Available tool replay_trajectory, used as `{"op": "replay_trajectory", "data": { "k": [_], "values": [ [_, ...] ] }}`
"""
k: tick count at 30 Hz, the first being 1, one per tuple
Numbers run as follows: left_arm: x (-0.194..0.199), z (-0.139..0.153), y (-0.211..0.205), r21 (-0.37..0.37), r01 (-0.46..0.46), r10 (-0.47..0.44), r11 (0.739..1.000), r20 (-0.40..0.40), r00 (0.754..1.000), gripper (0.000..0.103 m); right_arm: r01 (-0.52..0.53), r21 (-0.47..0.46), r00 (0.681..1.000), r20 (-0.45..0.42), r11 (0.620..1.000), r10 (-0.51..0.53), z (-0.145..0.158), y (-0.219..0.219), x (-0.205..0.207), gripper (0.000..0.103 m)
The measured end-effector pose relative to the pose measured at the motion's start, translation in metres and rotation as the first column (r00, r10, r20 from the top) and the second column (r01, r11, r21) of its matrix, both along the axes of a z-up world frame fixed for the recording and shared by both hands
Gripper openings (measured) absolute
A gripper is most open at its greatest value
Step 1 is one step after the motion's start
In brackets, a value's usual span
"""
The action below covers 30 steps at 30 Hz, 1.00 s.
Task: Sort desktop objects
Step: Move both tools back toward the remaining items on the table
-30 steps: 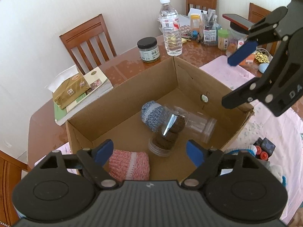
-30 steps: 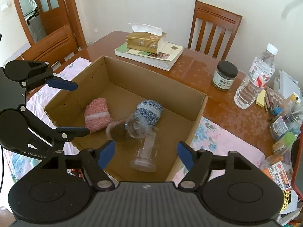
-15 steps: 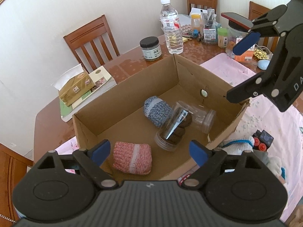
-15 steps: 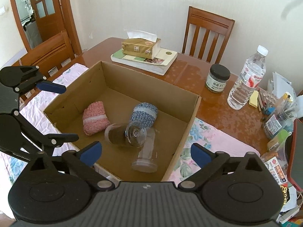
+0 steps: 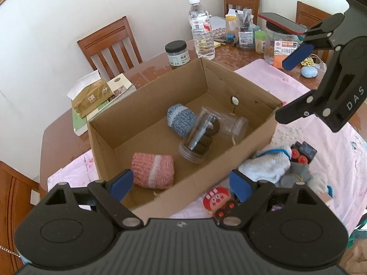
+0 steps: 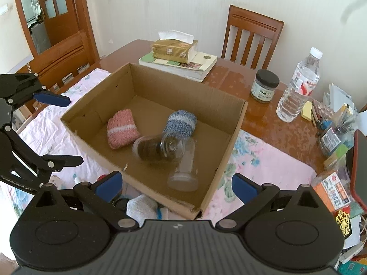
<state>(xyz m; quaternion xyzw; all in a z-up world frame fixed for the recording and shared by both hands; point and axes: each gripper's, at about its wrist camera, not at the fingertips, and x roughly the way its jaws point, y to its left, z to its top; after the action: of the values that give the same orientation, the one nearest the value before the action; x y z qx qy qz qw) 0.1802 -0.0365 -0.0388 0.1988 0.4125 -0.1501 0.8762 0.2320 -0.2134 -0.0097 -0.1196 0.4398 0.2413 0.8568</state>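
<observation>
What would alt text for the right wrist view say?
An open cardboard box on a cluttered table holds a pink knitted pouch, a blue knitted pouch and two clear jars. Both grippers' fingers are open and empty.

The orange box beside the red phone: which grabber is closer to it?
Right. The orange box sits just beside the right gripper's finger; the left gripper is far off, across the cardboard box from it.
</observation>
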Motion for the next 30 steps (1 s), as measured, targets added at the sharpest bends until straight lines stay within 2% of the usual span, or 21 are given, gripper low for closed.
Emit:
{"op": "replay_trajectory", "data": {
  "k": [12,24,30],
  "values": [
    [-0.041,-0.003,0.013,-0.016,-0.034,0.034,0.999,0.014,0.999,0.091,0.011,0.031,1.000,0.005,0.999,-0.011,-0.008,-0.009,-0.040,0.103],
    [-0.082,-0.031,0.039,-0.041,-0.157,0.158,0.987,0.013,0.987,0.091,0.035,0.003,0.998,0.047,0.999,-0.035,-0.033,-0.006,-0.092,0.103],
    [-0.092,-0.048,0.046,-0.032,-0.196,0.196,0.980,0.005,0.981,0.091,0.043,0.009,0.999,0.018,0.999,-0.043,-0.044,-0.003,-0.111,0.103]
  ]
}}
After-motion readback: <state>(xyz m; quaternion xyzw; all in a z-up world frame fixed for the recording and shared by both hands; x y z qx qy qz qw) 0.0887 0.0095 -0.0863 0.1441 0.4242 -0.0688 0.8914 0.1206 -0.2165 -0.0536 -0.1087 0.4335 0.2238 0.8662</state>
